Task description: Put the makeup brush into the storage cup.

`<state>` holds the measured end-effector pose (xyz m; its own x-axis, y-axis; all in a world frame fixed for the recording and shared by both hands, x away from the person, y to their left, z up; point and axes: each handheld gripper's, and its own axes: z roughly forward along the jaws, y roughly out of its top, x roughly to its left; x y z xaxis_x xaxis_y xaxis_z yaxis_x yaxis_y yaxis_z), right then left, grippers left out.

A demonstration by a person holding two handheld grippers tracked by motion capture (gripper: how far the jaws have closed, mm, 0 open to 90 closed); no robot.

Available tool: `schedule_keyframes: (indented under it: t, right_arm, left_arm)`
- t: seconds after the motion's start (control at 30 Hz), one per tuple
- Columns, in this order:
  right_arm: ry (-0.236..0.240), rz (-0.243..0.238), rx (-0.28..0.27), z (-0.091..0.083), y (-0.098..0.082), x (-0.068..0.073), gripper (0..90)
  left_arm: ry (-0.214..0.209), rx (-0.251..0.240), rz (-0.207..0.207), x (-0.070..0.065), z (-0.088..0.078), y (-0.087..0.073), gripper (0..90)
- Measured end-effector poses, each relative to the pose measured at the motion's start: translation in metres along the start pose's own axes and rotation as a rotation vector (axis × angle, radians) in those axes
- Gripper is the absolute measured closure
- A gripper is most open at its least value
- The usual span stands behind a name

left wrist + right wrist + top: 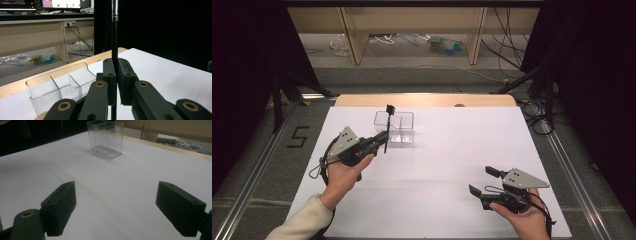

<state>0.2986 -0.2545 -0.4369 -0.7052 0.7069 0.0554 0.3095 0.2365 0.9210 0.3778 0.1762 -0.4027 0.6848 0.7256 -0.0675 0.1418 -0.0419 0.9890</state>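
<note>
Fingers: left gripper [381, 137] pinches thin black brush [114, 50] upright, just beside clear divided organizer [394, 126]; right gripper [484, 181] spread, empty, well apart from organizer, low over white desk [437, 200] | risk: narrow handle may pivot or slip in the pinch; brush may catch organizer rim, tipping the light box

organizer [394, 127] far-left on table [452, 210] | brush [387, 131] upright just left of organizer
</note>
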Motion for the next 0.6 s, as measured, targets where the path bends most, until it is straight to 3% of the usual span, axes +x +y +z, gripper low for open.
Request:
schedule_keyframes:
  t: [0.23, 0.3, 0.37, 0.6]
  right_arm:
    - [0.017, 0.011, -0.02, 0.0012, -0.0006, -0.0004, 17.7]
    - [0.004, -0.009, -0.033, 0.0015, -0.0005, -0.0016, 17.7]
    - [0.015, 0.015, -0.02, 0.0013, -0.0004, 0.0001, 17.7]
    - [0.003, 0.007, -0.001, -0.0003, 0.0001, -0.0002, 17.7]
  left_arm:
    - [0.004, -0.003, 0.007, 0.0015, 0.0004, 0.0002, 85.3]
    - [0.006, -0.004, 0.007, 0.0023, 0.0004, 0.0006, 85.3]
    - [0.01, -0.007, 0.0, 0.003, 0.0004, 0.0012, 85.3]
    - [0.023, -0.008, 0.005, 0.0075, 0.0008, 0.0018, 85.3]
